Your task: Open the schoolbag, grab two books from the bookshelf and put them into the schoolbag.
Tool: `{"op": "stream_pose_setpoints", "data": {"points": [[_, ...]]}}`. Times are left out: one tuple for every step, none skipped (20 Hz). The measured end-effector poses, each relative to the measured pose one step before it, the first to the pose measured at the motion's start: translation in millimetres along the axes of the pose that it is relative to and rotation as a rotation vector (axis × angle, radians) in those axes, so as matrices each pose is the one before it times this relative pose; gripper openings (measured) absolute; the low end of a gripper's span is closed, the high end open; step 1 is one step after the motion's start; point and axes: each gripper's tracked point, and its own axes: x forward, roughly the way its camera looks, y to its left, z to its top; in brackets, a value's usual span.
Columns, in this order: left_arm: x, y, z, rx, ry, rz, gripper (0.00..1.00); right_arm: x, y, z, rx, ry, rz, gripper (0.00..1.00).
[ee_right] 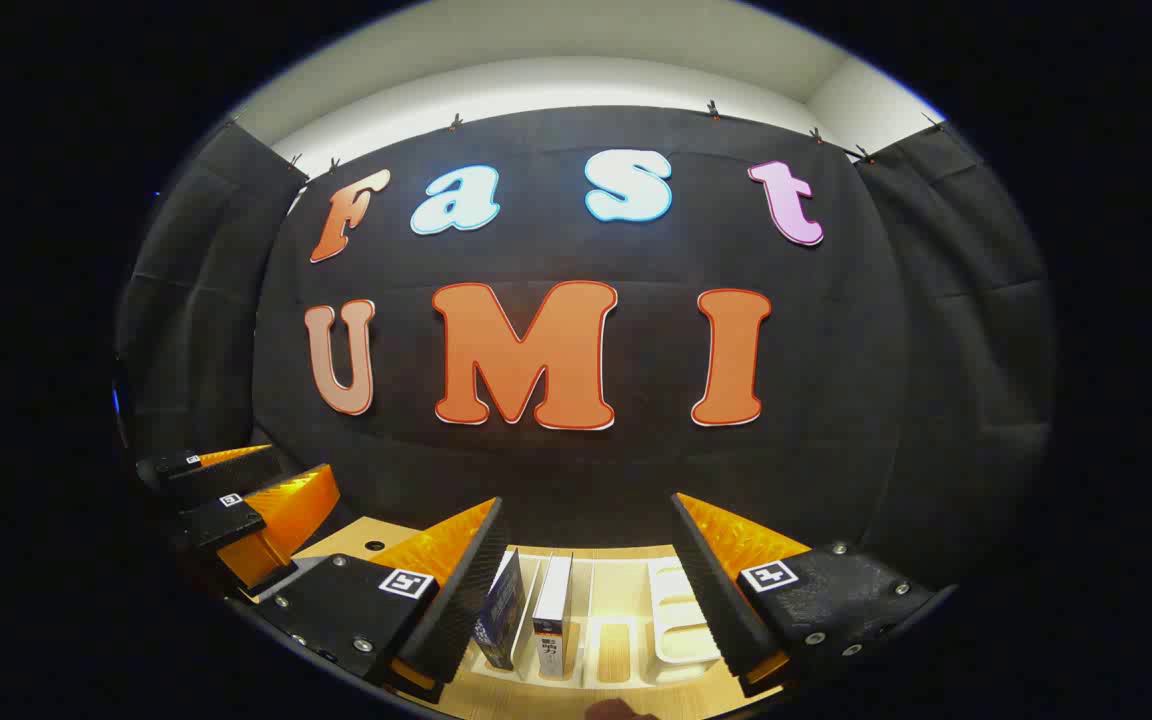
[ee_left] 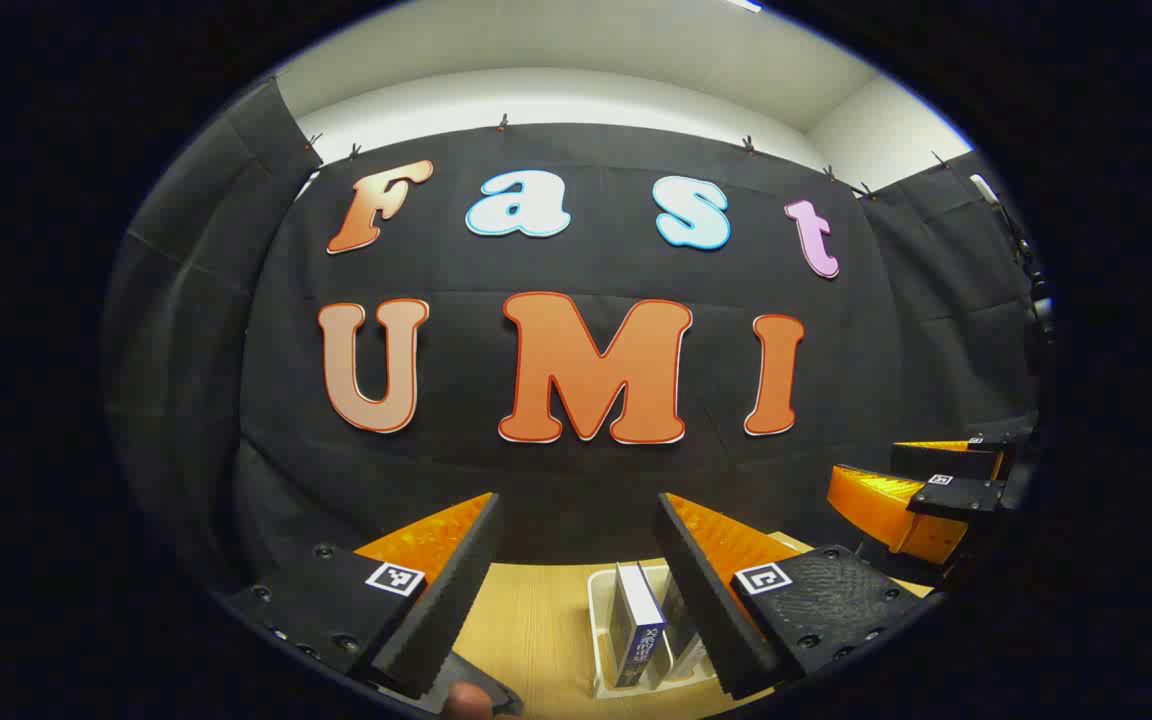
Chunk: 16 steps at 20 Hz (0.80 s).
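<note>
Between the spread fingers of the left gripper, low in the left gripper view, stands the white bookshelf on a pale wooden table. The jaws are wide apart and hold nothing. A book with a blue-and-white cover stands upright in the rack, just inside the gripper's right finger, and a second upright book beside it is partly hidden behind that finger. At the bottom edge, left of the bookshelf, a dark rounded thing and a fingertip show, too cropped to identify. To the right of the bookshelf and higher up hangs the right gripper, its two fingers seen from the side with a gap between them.

In the right gripper view the right gripper likewise frames the bookshelf, jaws parted and empty. A dark blue book leans tilted against the left end of the rack, touching or nearly touching the gripper's left finger, and a white-spined book stands upright just beside it. The slots to the right of these two hold no books. The table runs out to the left of the bookshelf, where the left gripper hovers, its fingers apart.

Behind the bookshelf in both views rises the black cloth wall, pinned by small clips along its top, with a white wall and ceiling above it.
</note>
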Motion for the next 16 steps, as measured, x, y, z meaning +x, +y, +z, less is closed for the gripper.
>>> {"op": "stream_pose_setpoints", "data": {"points": [[2.82,1.77,-3.48,-0.00260,0.00579,-0.00050,0.97,2.39,2.53,-1.73,0.00533,0.00824,-0.00647,0.95],[2.16,2.58,0.41,-0.00502,0.00189,0.00193,0.99,1.42,1.80,-1.06,0.00423,0.00342,0.00044,0.96],[1.45,2.66,-2.23,-0.00449,-0.00087,0.00266,0.97,1.78,0.46,0.96,0.00029,-0.00003,-0.00652,0.95],[2.29,3.15,-0.39,-0.00429,0.00390,0.00559,0.97,1.55,0.62,0.16,-0.00018,0.00076,-0.00482,0.95],[2.10,3.86,-3.65,-0.00322,0.00563,0.01537,0.97,1.60,0.62,-0.36,-0.00130,-0.00072,-0.00692,0.95],[2.95,2.15,-3.75,-0.00032,0.00878,0.00465,0.97,1.74,0.14,-0.79,-0.00380,0.00155,-0.00416,0.95],[1.97,2.68,-1.68,-0.00160,0.00872,0.00460,0.98,0.51,0.84,-1.51,-0.00318,0.00333,-0.00341,0.96],[0.99,1.94,-1.95,-0.00098,0.00653,0.00166,0.98,-0.18,-0.04,-2.04,-0.00274,0.00217,-0.00320,0.96],[0.80,1.76,-1.43,-0.00098,0.00110,0.00399,0.98,0.03,2.12,-0.08,0.00141,0.00249,0.00174,0.95],[-0.09,0.92,3.33,-0.00011,-0.00313,-0.00171,0.98,0.60,1.31,-1.29,0.00168,0.00375,-0.00169,0.95],[-0.89,-0.77,-1.49,0.00282,-0.00121,0.00164,0.98,-0.38,0.89,-1.89,0.00106,0.00477,0.00093,0.95],[0.22,0.44,0.87,0.00411,-0.00169,0.00448,0.98,-0.16,1.04,-1.41,0.00001,0.00589,-0.00153,0.96],[0.48,2.37,-0.17,0.00446,-0.00252,0.00454,0.98,-0.96,0.62,-1.10,0.00215,0.00148,0.00440,0.96],[-0.13,1.51,1.33,0.00153,-0.00643,0.00424,0.98,-0.23,0.85,0.29,0.00084,-0.00015,0.00090,0.95],[1.67,0.91,1.69,-0.00178,-0.01105,0.00371,0.98,-0.35,0.31,-0.71,-0.00042,0.00102,0.00041,0.95],[1.18,1.05,3.96,-0.00365,-0.01133,0.00252,0.98,0.25,0.13,-1.06,-0.00171,0.00286,0.00041,0.95]]}}
